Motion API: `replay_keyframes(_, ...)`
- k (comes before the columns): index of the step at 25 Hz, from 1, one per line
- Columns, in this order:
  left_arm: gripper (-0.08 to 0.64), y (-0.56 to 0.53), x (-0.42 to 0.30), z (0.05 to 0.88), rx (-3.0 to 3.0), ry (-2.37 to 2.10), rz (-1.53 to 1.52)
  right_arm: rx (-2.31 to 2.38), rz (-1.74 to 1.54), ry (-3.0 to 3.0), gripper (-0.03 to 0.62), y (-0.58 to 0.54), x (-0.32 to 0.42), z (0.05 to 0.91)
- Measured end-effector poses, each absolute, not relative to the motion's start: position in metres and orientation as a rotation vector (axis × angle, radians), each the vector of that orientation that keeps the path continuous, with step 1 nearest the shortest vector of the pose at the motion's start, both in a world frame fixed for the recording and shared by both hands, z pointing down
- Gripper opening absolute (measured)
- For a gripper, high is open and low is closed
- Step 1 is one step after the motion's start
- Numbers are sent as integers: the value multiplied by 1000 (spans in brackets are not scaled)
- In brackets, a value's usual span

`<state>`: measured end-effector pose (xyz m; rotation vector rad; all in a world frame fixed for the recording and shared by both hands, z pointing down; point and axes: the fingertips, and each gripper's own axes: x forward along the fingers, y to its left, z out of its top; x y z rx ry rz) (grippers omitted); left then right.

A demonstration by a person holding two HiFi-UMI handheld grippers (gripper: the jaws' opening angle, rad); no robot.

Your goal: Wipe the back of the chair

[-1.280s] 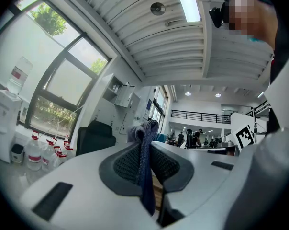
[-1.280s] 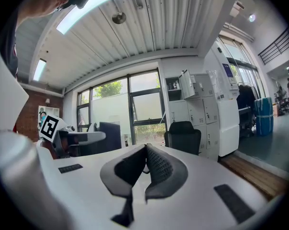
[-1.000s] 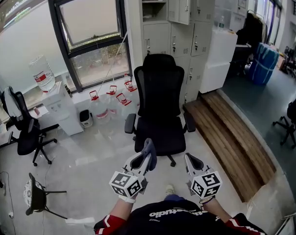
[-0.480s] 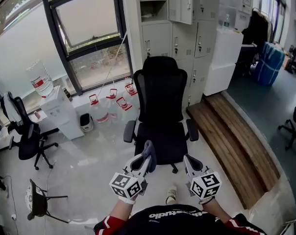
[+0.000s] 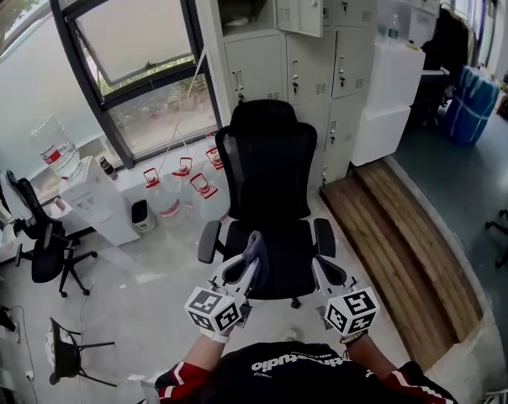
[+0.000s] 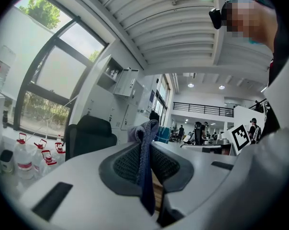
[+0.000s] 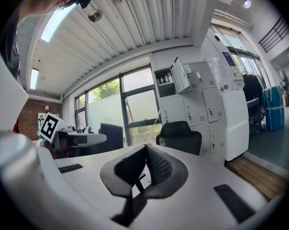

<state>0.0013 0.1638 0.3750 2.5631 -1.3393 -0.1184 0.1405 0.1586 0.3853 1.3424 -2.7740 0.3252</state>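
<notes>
Chair (image 5: 268, 171) is seen on the pale floor (image 5: 153, 284), seat towards the person, back upright before the lockers (image 5: 309, 53), apart from both grippers. A blue-grey cloth (image 5: 255, 249) is clamped between the jaws of the left gripper (image 5: 251, 263). The right gripper (image 5: 320, 266) is held closed on nothing. How the cloth is pinched is shown closely only in the left gripper view. Water jugs (image 5: 180, 179) are lined under the window (image 5: 128, 49). A wooden step (image 5: 397, 225) lies to the right.
</notes>
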Motion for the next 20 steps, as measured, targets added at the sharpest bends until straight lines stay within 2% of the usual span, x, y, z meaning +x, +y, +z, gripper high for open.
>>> replay_keyframes(7, 57, 116, 33, 376, 2554, -1348, -77, 1323, 334, -2801, 14, 105, 168, 386)
replay_keyframes(20, 57, 64, 34, 392, 2533, -1336, -40, 1332, 406, -2808, 14, 52, 163, 404)
